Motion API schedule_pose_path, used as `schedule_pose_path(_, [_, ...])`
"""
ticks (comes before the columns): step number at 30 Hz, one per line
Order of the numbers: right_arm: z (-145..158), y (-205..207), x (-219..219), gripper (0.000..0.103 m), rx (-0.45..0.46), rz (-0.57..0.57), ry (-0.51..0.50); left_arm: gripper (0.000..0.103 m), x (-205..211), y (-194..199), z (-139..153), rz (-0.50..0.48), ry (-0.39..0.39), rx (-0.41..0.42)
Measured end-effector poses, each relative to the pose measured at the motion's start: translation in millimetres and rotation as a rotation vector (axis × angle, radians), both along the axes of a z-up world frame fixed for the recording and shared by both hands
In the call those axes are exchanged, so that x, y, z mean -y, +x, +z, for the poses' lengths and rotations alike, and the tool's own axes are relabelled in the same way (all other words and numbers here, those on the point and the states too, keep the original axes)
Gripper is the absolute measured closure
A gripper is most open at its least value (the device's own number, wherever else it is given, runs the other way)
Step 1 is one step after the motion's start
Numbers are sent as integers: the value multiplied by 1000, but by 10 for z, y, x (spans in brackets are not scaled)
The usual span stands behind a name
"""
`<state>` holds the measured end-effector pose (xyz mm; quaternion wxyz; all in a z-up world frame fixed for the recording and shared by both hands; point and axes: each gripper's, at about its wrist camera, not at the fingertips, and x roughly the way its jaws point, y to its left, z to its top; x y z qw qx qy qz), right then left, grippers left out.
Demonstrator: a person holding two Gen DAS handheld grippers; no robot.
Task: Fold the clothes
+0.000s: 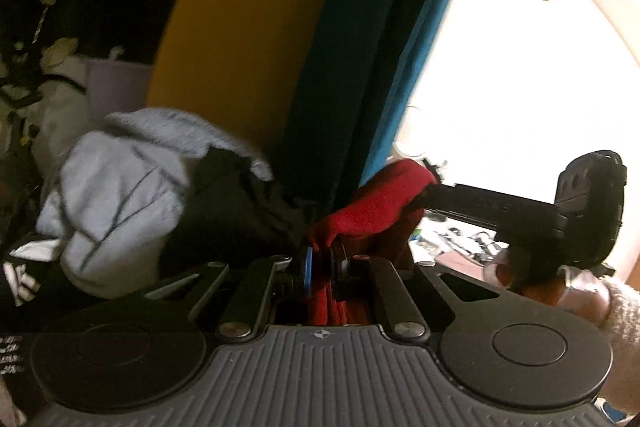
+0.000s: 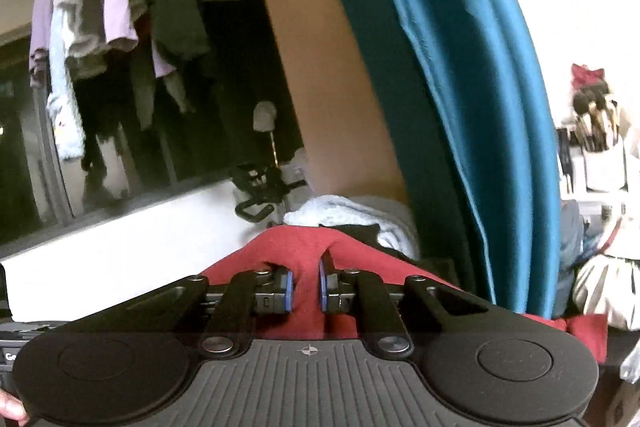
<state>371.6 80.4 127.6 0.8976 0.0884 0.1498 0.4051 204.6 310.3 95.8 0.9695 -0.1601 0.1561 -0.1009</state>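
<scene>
Closest in, the left tool (image 1: 321, 269) has its blue-padded fingers drawn nearly together on a bunched edge of the soft red fleece garment (image 1: 372, 203), which hangs down between them and out of sight below the tool body. The right tool (image 2: 306, 289) likewise pinches a fold of the same red fabric (image 2: 298, 251), its pads narrowed with cloth filling the gap; in the left wrist view the right tool (image 1: 424, 197) reaches in from the right side and meets the garment just ahead.

Judging by the crumpled, lifted cloth, folding looks barely begun: the garment seems held up off any surface, not yet spread flat or creased, so all the folds remain to be made.

Just beyond the left tool lies a heap of unfolded laundry, a pale blue-grey sweatshirt (image 1: 120, 195) and a black garment (image 1: 236, 203), apparently awaiting their turn. Farther ahead hangs a teal curtain (image 2: 460, 87), with clothes on a rack (image 2: 100, 7) to the far left of the right tool.

The garment's full shape, its lower part and whatever surface lies beneath are hidden; motion blur and the glaring window wash out much detail.
</scene>
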Motion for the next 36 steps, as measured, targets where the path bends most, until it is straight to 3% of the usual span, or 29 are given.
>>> schedule_pose_path(1, [-69,53,-21,88,-24,-1,-23,95,-30,17,-59,16,-16,-21])
schedule_pose_path(4, [-413,203,-48,65,-131,-21,-125,95,-108,45,-225,57,-53,-67])
schedule_pose_path(6, [-709,193,5,35,-190,-25,-200,95,-140,59,-289,72,-57,-84])
schedule_pose_path(10, [-1201,-7,151,29,-242,3,-317,95,-198,106,-312,89,-45,-93])
schedule_pose_path(14, [-1493,-145,118,20,-278,42,-380,95,-176,98,-284,90,-39,-87])
schedule_pose_path(20, [-1806,-262,-106,14,-217,93,-543,95,-48,79,-194,42,-11,-55])
schedule_pose_path(22, [-1870,-206,-171,18,-217,83,-565,95,20,67,-141,18,8,-40])
schedule_pose_path(23, [-1869,-163,-183,38,-222,81,-552,95,46,61,-118,11,15,-34])
schedule_pose_path(24, [-1857,-113,-187,75,-228,81,-531,95,64,53,-92,5,17,-29])
schedule_pose_path(25, [-1767,-79,-174,87,-224,74,-492,95,73,37,-60,3,17,-18])
schedule_pose_path(27, [-1534,-19,-137,94,-206,55,-403,95,54,-6,32,18,10,21])
schedule_pose_path(32, [-952,129,-44,95,-163,9,-181,95,-61,-146,382,76,20,147])
schedule_pose_path(36, [-259,156,56,95,-20,-32,57,94,-222,-262,630,135,42,236])
